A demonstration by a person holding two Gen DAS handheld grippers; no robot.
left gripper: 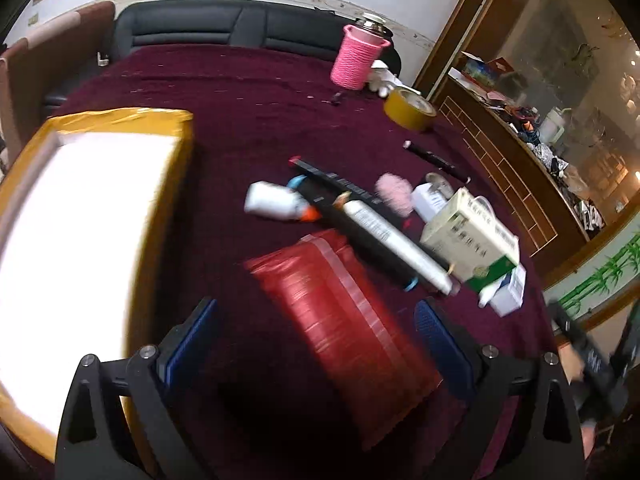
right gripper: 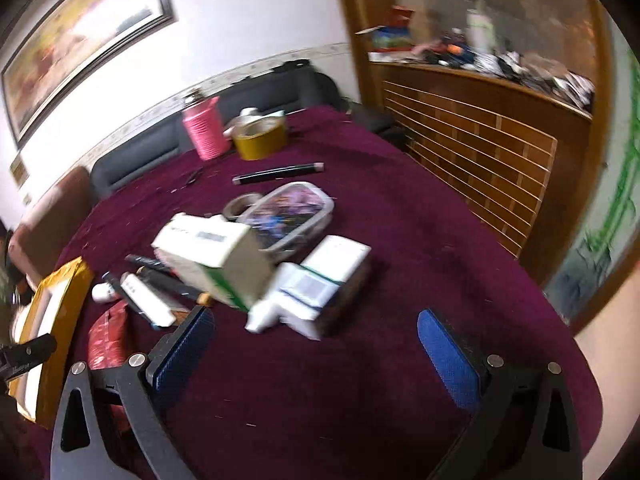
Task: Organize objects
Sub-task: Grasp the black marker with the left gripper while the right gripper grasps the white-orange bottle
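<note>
A pile of objects lies on a maroon tablecloth (left gripper: 248, 112). My left gripper (left gripper: 316, 336) is open and empty, hovering over a red packet (left gripper: 344, 320). Beyond it lie a white glue bottle (left gripper: 272, 202), a black remote (left gripper: 340, 188), a white tube (left gripper: 396, 246) and a green-and-white carton (left gripper: 472, 240). A yellow-taped box with a white inside (left gripper: 80, 240) sits at the left. My right gripper (right gripper: 316, 340) is open and empty, just short of the carton (right gripper: 216, 256), a small white box (right gripper: 320, 280) and a clear pouch (right gripper: 288, 216).
A pink wrapped flask (left gripper: 358, 58) and a yellow tape roll (left gripper: 410, 109) stand at the table's far side, with a black pen (left gripper: 436, 160) nearby. A wooden cabinet (right gripper: 472, 136) with a cluttered shelf is at the right. A dark sofa (left gripper: 224, 26) lies beyond the table.
</note>
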